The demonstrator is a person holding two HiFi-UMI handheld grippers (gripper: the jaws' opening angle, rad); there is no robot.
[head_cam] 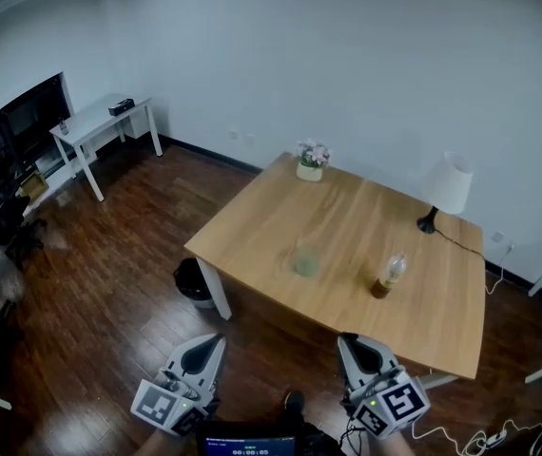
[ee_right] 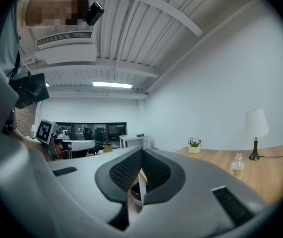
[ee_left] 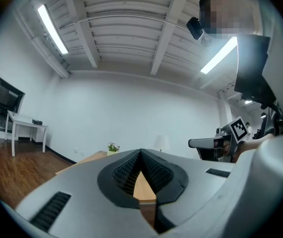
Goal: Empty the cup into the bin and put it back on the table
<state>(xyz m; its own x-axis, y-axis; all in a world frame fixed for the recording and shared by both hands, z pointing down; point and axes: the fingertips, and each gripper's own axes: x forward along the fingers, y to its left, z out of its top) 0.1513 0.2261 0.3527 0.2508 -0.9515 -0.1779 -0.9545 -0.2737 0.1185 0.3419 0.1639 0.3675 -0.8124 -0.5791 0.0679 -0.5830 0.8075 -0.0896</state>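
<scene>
Cup (head_cam: pixel 306 259) on table (head_cam: pixel 271 221), well ahead of L tongs (head_cam: pixel 216 341) & R tongs (head_cam: pixel 348 341), both clenched

An office-like room is suggested by a white desk (head_cam: pixel 100 122), dark glass panels (head_cam: pixel 14 136), an office chair (head_cam: pixel 9 228) and ceiling strip lights (ee_left: pixel 52 29).

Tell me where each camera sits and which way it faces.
Head view: on the person's head, steeply down at table, cup, bin; left gripper and right gripper show below.
Left gripper view: on that gripper, along its shut jaws toward the table; right gripper at right.
Right gripper view: likewise along shut jaws, bottle at right; left gripper at left.
Both gripper views share the flower pot and lamp.
</scene>
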